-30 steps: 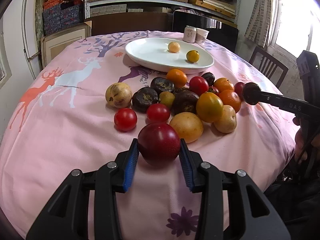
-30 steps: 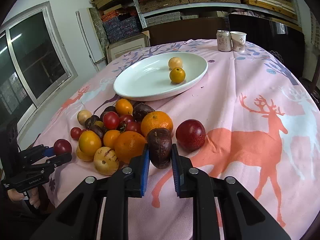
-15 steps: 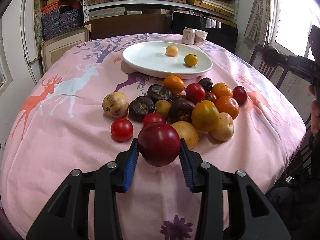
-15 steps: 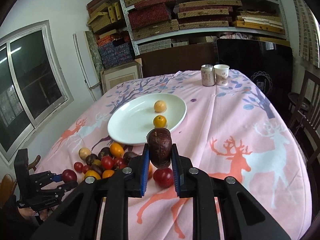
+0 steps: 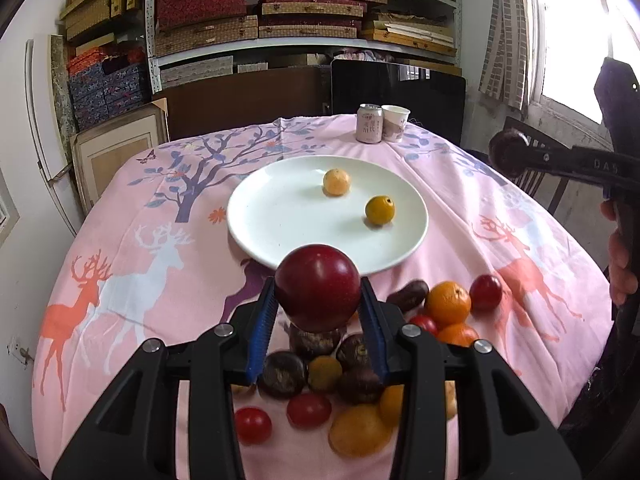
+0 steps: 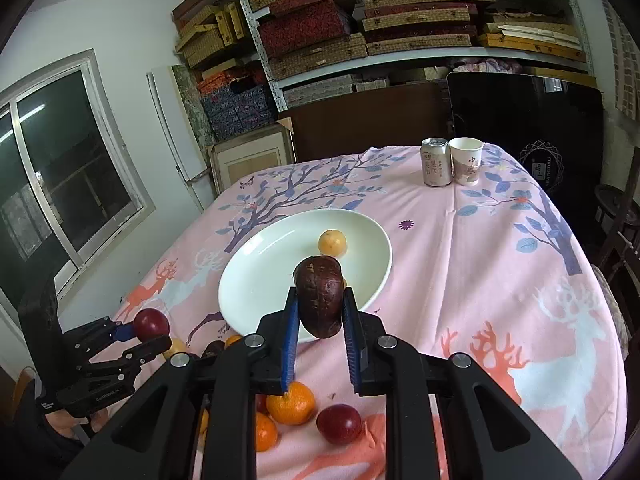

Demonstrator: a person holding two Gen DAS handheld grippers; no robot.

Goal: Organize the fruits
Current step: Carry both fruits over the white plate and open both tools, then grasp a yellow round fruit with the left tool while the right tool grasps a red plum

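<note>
Both grippers now up off the cloth and nearer the plate than a second ago, each with its fruit carried along.

Left wrist view: left gripper [image 5: 319,322] closed on a round red plum [image 5: 318,287] (no long axis to speak of), blue pads pressed on its two sides, held in the air over the near rim of the white plate [image 5: 280,216]. On the plate, two small fruits lying apart: a pale orange one [image 5: 336,182] and a yellow-orange one [image 5: 380,210]. Fruit pile [image 5: 360,376], formerly ahead of the fingers, now below and behind them. Can [image 5: 369,123] and paper cup [image 5: 395,123] touching at the far edge of the pink tablecloth [image 5: 132,248].

Right wrist view: right gripper [image 6: 319,340] clamped narrow on a dark brown wrinkled fruit [image 6: 319,295], its long axis upright and tipped slightly away, top end sticking out above the pads. Fruit lifted clear, seen in front of the plate's [image 6: 248,280] near half. Left gripper's plum [image 6: 151,322] visible at lower left, raised beside the plate.
</note>
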